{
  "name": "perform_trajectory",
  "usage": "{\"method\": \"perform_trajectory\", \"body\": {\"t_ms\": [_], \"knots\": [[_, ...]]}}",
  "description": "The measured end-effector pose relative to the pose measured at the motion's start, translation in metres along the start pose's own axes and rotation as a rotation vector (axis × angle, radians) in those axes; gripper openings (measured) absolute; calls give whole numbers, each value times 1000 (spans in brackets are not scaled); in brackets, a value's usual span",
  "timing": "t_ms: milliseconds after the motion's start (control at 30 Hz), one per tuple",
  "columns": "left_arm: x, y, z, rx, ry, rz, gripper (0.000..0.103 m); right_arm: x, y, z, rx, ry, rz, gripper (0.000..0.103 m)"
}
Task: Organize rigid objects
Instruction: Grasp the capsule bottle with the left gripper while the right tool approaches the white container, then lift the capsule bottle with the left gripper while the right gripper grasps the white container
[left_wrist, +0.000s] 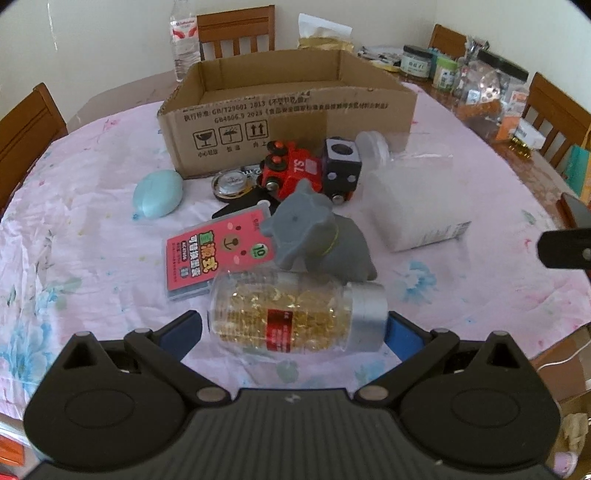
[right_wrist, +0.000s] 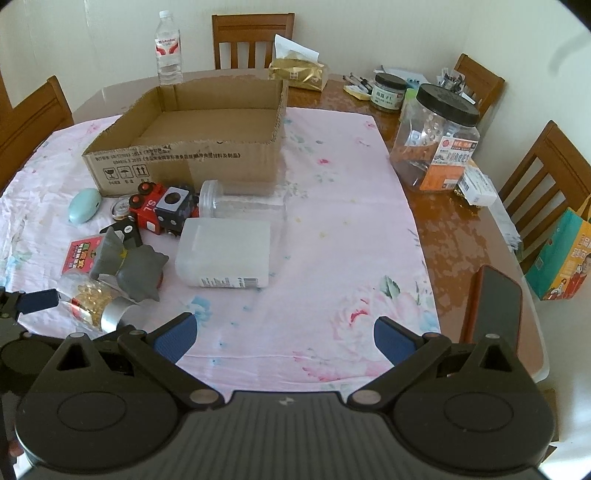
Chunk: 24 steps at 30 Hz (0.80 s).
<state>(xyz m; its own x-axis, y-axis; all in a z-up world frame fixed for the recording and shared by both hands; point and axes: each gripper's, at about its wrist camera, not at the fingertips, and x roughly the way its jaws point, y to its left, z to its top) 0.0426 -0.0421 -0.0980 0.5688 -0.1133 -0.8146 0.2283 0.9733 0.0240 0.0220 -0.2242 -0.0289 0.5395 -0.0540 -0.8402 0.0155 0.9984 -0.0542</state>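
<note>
Left wrist view has the left hand-held gripper (left_wrist: 294, 326) spread wide around a clear capsule bottle (left_wrist: 291, 314) that lies on its side on the surface (left_wrist: 92, 258), silver cap toward the right finger. The right pad sits against or just beside the cap; the left pad stands a little apart from the bottle's base, so the jaws bracket it without clamping. Just ahead of the bottle lies a grey rubber toy (left_wrist: 314, 236), and ahead to the left a pink card pack (left_wrist: 218, 254). Farther ahead are a red toy train (left_wrist: 295, 170) with a black block car (left_wrist: 341, 166), a frosted plastic box (left_wrist: 410, 206) to the right, a pale blue oval case (left_wrist: 158, 194) to the left, and behind them an open cardboard box (left_wrist: 288, 107).

Right wrist view shows the right hand-held gripper (right_wrist: 284, 338) wide apart and holding nothing, over bare flowered cloth. The bottle lies ahead to its far left, the frosted box ahead and left, a phone (right_wrist: 495, 306) to its right.
</note>
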Motion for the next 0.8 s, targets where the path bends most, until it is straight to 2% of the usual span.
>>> {"method": "perform_trajectory", "body": {"t_ms": [233, 367, 433, 633, 800], "knots": [[-1, 6, 0, -11, -29, -45, 102, 9, 1, 4, -5, 14, 2, 103], [0, 9, 0, -18, -33, -79, 94, 13, 4, 7, -10, 15, 19, 103], [0, 10, 0, -19, -33, -86, 94, 16, 6, 8, -16, 18, 27, 103], [-4, 18, -4, -31, -26, -52, 94, 25, 13, 10, -30, 16, 63, 103], [-10, 43, -12, -80, -21, 16, 94, 35, 17, 14, -27, 16, 97, 103]]}}
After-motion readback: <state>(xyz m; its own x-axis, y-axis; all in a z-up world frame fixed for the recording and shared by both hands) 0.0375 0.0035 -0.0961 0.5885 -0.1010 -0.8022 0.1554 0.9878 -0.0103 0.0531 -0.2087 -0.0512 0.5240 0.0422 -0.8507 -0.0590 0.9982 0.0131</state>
